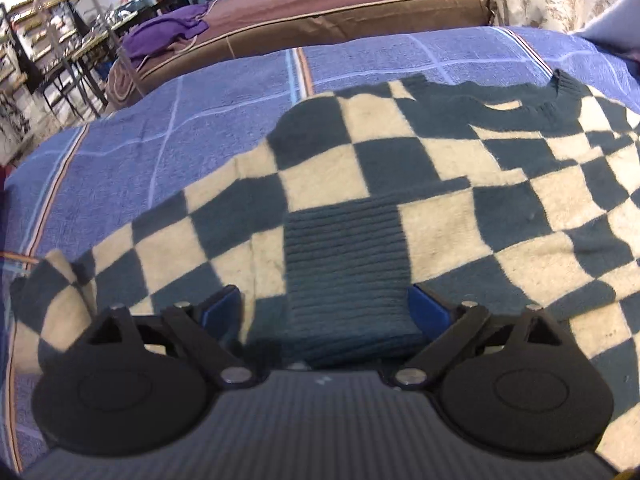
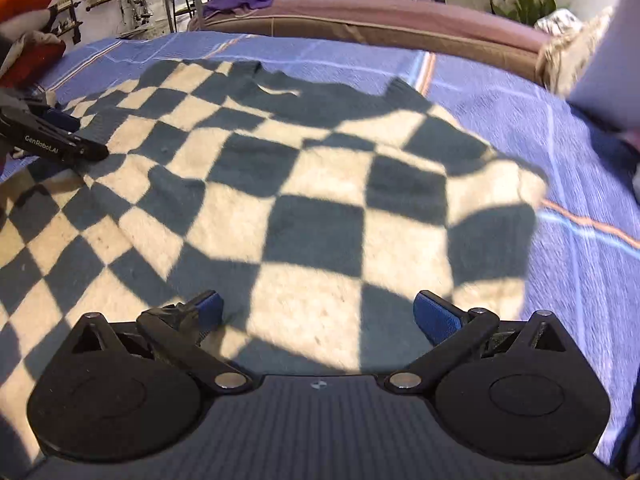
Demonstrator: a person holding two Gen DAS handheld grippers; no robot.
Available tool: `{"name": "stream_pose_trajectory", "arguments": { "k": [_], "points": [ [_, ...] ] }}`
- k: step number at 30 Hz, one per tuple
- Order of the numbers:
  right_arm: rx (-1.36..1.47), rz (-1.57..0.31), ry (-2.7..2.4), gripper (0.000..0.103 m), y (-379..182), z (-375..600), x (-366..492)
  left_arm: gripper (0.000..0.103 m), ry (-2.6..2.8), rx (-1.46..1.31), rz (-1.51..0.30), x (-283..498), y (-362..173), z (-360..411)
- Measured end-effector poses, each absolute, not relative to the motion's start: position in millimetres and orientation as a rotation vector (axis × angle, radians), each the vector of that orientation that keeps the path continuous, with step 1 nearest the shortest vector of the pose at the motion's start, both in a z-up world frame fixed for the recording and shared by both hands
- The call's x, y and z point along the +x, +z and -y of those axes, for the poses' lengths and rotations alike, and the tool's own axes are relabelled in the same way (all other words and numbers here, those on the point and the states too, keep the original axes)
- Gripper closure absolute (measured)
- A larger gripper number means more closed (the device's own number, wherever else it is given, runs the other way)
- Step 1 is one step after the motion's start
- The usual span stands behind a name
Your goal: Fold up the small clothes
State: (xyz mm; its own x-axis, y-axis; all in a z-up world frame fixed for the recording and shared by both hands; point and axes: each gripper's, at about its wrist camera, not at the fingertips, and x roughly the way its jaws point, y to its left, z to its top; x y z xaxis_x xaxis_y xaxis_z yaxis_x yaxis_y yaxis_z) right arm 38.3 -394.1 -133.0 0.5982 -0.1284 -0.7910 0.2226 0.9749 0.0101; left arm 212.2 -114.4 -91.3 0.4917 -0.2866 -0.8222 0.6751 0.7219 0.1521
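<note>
From the left wrist, the left claw (image 1: 326, 308) is wide open, holding nothing. The ribbed cuff (image 1: 346, 264) of the checkered sweater (image 1: 320, 168) lies between its blue pads, loose. The sweater is spread on the blue blanket (image 1: 140, 140). If the claw drags, the folded sleeve could slide open again.

From the right wrist, the right claw (image 2: 318, 316) is open too, empty, above the sweater's side. A careless grab could pinch the blanket as well and spoil the fold.

A purple cloth (image 1: 168, 30) lies on the brown mattress (image 1: 320, 4).
</note>
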Motion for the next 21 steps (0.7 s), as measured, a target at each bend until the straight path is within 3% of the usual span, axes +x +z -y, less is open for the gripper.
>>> {"name": "stream_pose_trajectory", "arguments": {
  "k": [6,11,16,21],
  "points": [
    [0.261,-0.749,-0.189,0.0,-99.2,391.0,34.4,0.013,-0.643,0.441,-0.847,189.6,-77.4,126.8],
    [0.14,-0.906,-0.191,0.0,-127.8,372.2,85.2,0.012,-0.662,0.576,-0.82,164.3,-92.3,142.5],
    [0.13,-0.925,-0.202,0.0,-133.1,376.8,43.0,0.009,-0.569,0.512,-0.864,178.6,-78.5,74.3],
    [0.205,-0.822,-0.217,0.0,-95.7,373.7,-1.6,0.01,-0.416,0.182,-0.836,201.4,-56.2,-31.3]
  ]
}}
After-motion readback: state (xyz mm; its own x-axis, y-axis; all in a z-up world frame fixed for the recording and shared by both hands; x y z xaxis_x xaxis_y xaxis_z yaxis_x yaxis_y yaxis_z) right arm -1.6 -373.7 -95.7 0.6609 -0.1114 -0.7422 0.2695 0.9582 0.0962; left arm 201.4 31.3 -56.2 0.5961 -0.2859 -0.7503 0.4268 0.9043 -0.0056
